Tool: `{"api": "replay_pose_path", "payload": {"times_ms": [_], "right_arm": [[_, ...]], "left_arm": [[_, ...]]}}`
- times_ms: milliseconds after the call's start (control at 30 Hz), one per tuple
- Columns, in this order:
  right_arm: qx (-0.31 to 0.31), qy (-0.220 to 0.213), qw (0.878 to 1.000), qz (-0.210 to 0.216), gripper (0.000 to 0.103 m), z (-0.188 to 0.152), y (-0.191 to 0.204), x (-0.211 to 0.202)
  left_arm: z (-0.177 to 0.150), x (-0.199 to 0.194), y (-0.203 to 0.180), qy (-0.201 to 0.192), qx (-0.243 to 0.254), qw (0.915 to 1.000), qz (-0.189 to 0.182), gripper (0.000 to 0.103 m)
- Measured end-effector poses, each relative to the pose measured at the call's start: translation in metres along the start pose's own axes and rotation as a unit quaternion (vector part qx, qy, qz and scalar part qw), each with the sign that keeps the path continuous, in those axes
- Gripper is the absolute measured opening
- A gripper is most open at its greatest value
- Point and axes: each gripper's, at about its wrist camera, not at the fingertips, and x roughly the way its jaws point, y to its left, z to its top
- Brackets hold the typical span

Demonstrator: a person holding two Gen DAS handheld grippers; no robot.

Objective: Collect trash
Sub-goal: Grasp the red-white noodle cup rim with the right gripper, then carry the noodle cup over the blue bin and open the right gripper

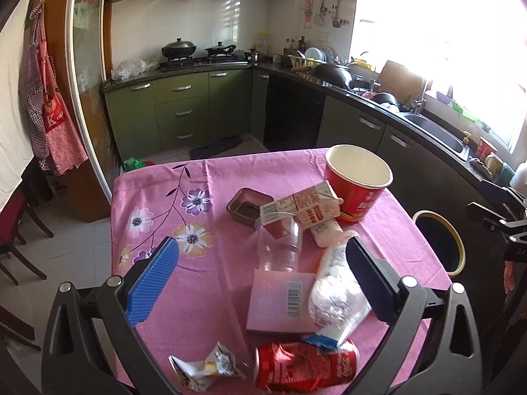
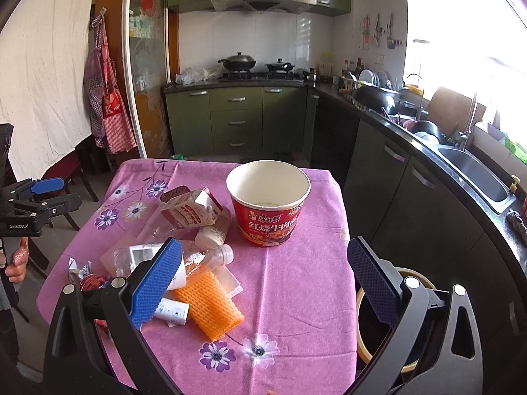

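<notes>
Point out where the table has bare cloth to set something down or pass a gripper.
Bare cloth lies right of the noodle cup up to the edge above the bin, along the near edge past the orange mesh sleeve, and at the flower-printed far left corner. The middle is crowded: milk carton, clear bottle, crushed can.

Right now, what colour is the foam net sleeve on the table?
Orange foam net sleeve; clearest in right wrist view.

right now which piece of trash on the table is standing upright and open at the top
The red instant noodle cup at the table's far side; the milk carton, clear bottle and crushed red can lie on their sides.
</notes>
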Motion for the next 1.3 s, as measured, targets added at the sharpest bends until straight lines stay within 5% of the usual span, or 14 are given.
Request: {"api": "replay_pose_path", "payload": {"times_ms": [167, 333, 533, 667, 767, 867, 1033, 1300], "right_arm": [[0.019, 0.060, 0.998, -0.004, 0.098, 0.065, -0.032, 0.055], [0.050, 0.176, 0.983, 0.006, 0.060, 0.106, -0.061, 0.145], [0.074, 0.299, 0.951, -0.009, 0.033, 0.107, -0.087, 0.243], [0.081, 0.338, 0.938, -0.015, 0.032, 0.097, -0.094, 0.277], [0.095, 0.355, 0.930, -0.009, 0.029, 0.086, -0.094, 0.293], [0.113, 0.362, 0.925, -0.005, 0.007, 0.077, -0.097, 0.305], [0.138, 0.346, 0.928, -0.001, 0.005, 0.074, -0.111, 0.303], [0.223, 0.280, 0.933, -0.034, 0.005, 0.066, -0.210, 0.197]], "left_arm": [[0.032, 0.047, 0.028, 0.016, -0.025, 0.9995, -0.007, 0.097], [0.048, 0.087, 0.036, 0.016, -0.022, 0.9996, 0.007, 0.097], [0.047, 0.122, 0.042, 0.029, -0.020, 0.9993, -0.006, 0.097], [0.042, 0.134, 0.043, 0.034, -0.022, 0.9991, -0.013, 0.097], [0.039, 0.138, 0.041, 0.043, -0.019, 0.9986, -0.024, 0.097], [0.039, 0.137, 0.037, 0.040, -0.012, 0.9988, -0.024, 0.097], [0.039, 0.132, 0.033, 0.036, -0.007, 0.9990, -0.025, 0.097], [0.039, 0.127, 0.027, 0.032, 0.000, 0.9990, -0.030, 0.097]]}}
